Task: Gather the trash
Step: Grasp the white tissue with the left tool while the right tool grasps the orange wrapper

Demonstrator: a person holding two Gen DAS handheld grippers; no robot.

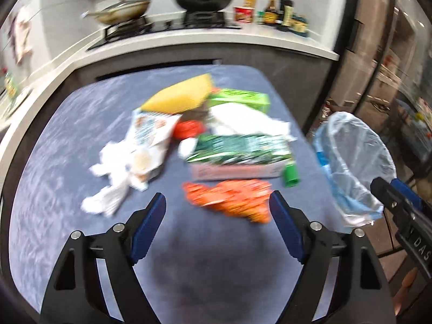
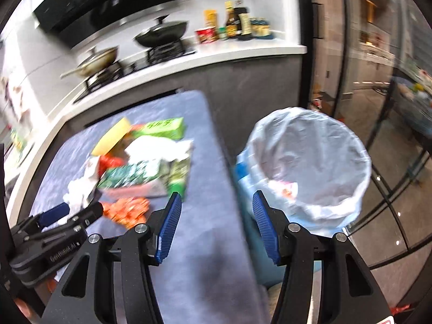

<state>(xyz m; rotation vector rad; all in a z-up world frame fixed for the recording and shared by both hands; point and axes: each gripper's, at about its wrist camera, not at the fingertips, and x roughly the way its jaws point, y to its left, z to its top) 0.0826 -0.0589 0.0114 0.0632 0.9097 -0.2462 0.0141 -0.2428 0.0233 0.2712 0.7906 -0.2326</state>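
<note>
The blue-grey mottled desk (image 1: 67, 140) carried a blurred trash pile; beside its right edge stood the plastic-lined blue bin (image 2: 310, 162). "DAS" showed on the right gripper (image 2: 214, 202), fingers wide over that edge. The left gripper (image 1: 217, 205), wide and empty, hovered over the crumpled orange wrapper (image 1: 229, 197).

A blue-grey table top (image 1: 54, 162) fills the foreground, and behind it a white counter (image 1: 243, 37) runs along a pale wall. On the gas hob (image 1: 162, 25) sit a dark lidded wok (image 1: 203, 0) and a lighter pan (image 1: 124, 10). Sauce bottles (image 2: 237, 23) cluster at the counter's right end. Rightward, glossy panels (image 2: 378, 81), possibly glass doors, catch ceiling lights above a reflective floor (image 2: 391, 216).
</note>
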